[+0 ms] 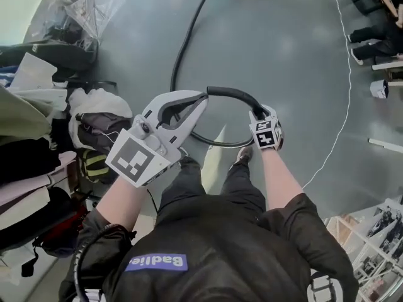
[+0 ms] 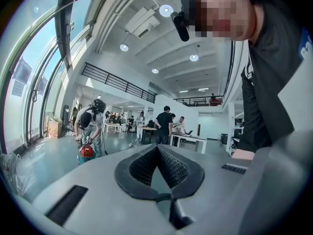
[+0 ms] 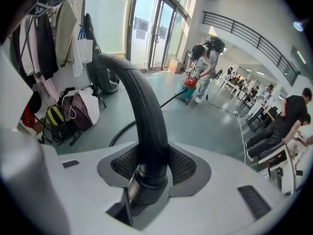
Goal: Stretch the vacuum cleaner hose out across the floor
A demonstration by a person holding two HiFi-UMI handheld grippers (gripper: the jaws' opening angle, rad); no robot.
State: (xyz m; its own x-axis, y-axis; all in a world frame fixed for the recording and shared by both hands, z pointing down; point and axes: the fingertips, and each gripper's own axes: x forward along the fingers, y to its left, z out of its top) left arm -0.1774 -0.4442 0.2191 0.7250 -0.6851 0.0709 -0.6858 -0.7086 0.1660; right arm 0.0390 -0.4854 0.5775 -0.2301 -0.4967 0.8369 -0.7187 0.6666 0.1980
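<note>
The black vacuum hose (image 1: 178, 55) runs down the grey floor from the top, loops in front of my feet, and rises as a curved rigid end (image 1: 230, 93). My right gripper (image 1: 258, 114) is shut on that end; in the right gripper view the hose (image 3: 144, 116) stands up between the jaws of the right gripper (image 3: 149, 153). My left gripper (image 1: 200, 99) is just left of the curved end, jaws shut with nothing in them. The left gripper view shows the left gripper (image 2: 157, 148) without any hose. The hose leads to a red vacuum cleaner (image 3: 189, 84).
Bags, a backpack (image 1: 94, 165) and hanging clothes (image 1: 25, 124) crowd the left side. A thin white cable (image 1: 345, 99) lies on the floor at the right. A person (image 3: 206, 58) bends over the vacuum cleaner; others sit at desks (image 3: 274, 121) beyond. Shelves (image 1: 378, 244) stand at the lower right.
</note>
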